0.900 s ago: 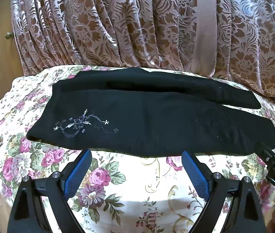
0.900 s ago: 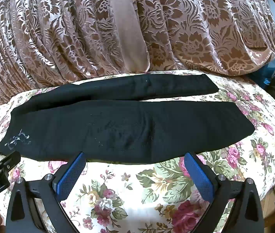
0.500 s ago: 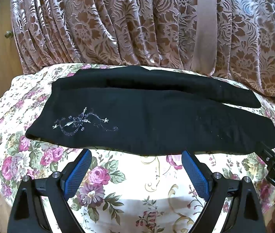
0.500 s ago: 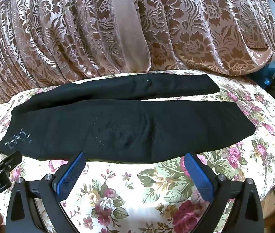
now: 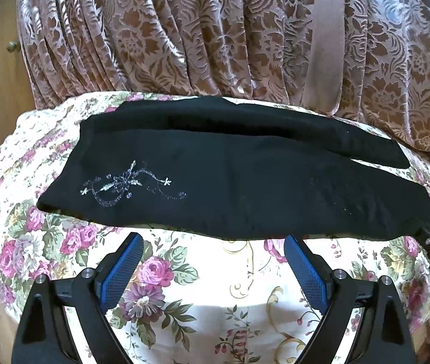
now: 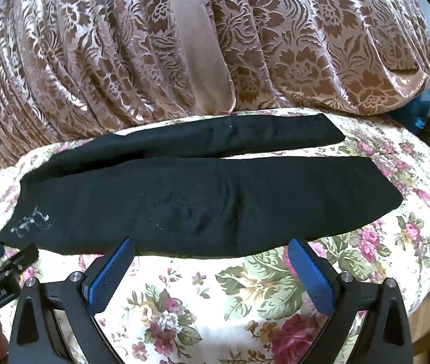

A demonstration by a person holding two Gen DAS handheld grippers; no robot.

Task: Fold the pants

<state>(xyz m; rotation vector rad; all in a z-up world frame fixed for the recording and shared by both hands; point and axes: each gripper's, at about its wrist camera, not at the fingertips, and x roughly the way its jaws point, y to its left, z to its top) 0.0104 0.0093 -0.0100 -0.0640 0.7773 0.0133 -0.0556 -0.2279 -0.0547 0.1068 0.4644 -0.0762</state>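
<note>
soft black pants [image 5: 230, 188] with silvery stitched flowers [image 5: 130, 186] lie flat, legs apart, on a flowered cloth [image 5: 202, 276] before a shiny brown patterned curtain [image 5: 184, 30]. the left gripper [image 5: 213, 242] and right gripper [image 6: 210, 247] are both spread wide with ribbed blue pads, empty, just at the pants' near edge.

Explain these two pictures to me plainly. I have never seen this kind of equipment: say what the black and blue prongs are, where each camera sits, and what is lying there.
No robot here: a person holds a two-finger tool in each hand, each with its own camera looking along its fingers. One picture comes from the left tool, the other from the right tool. The blue strips are grip pads. Both tools are open and hold nothing. Ahead lie black pants with a small silver embroidery, spread flat on a floral cloth. Behind hangs a brown patterned curtain.
</note>
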